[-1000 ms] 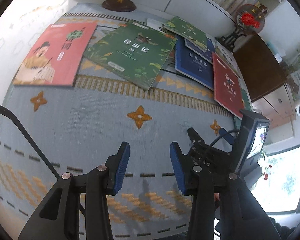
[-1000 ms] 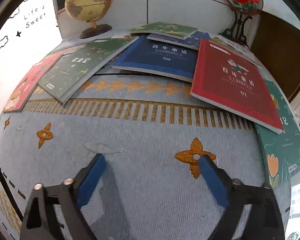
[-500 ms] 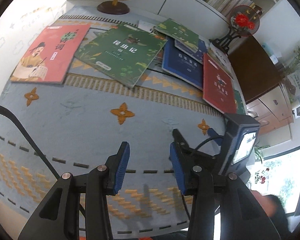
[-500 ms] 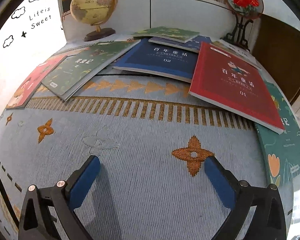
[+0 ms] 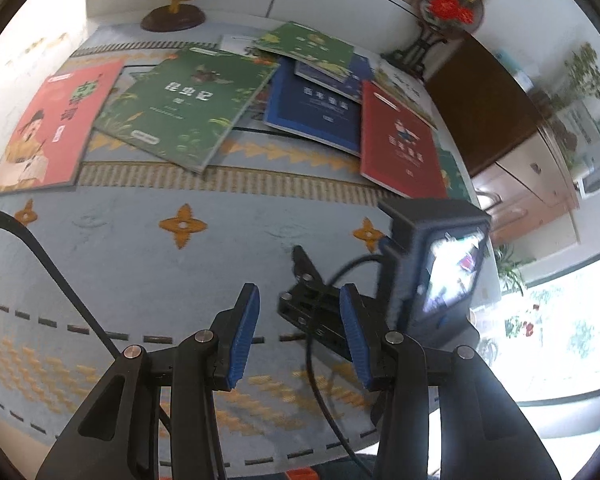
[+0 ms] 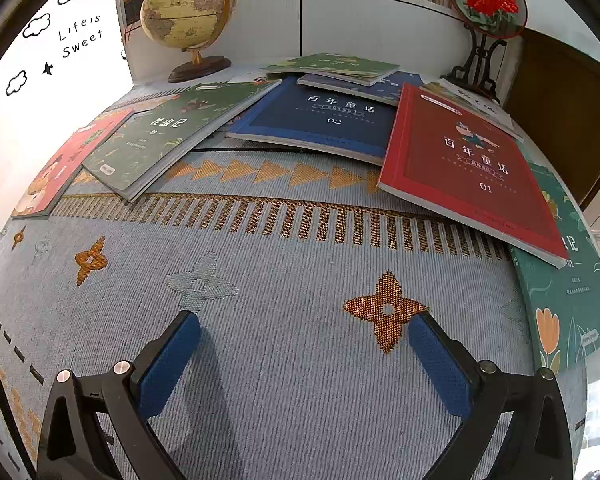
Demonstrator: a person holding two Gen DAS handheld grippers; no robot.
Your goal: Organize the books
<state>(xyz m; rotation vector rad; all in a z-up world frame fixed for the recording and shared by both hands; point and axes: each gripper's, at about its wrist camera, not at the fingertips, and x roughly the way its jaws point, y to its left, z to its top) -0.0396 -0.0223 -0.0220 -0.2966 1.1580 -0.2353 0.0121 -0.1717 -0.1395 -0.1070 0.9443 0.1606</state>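
The left claw (image 5: 296, 340) is pitched steeply down over the patterned cloth (image 6: 284, 320), its blue pads held a modest way apart with nothing between them; the right claw (image 6: 304, 360) is likewise angled down, its pads spread wide and empty over an orange cross motif; the right device's body and small screen (image 5: 440, 268) are seen just ahead and to the right of the left claw. A broad bare stretch of cloth is left between both claws and the books; the surface's edge falls away at the right, close beside the teal book (image 6: 568, 304). The books are scattered, overlapping, along the far half of the surface: a pink book (image 5: 56, 128) at the left, then a green book (image 5: 188, 104), a blue book (image 6: 320, 116) and a red book (image 6: 472, 168), with smaller ones piled behind. A globe (image 6: 188, 8) and a round embroidered ornament (image 6: 486, 0) are stood at the back, before a white partition and a shelf of upright books.
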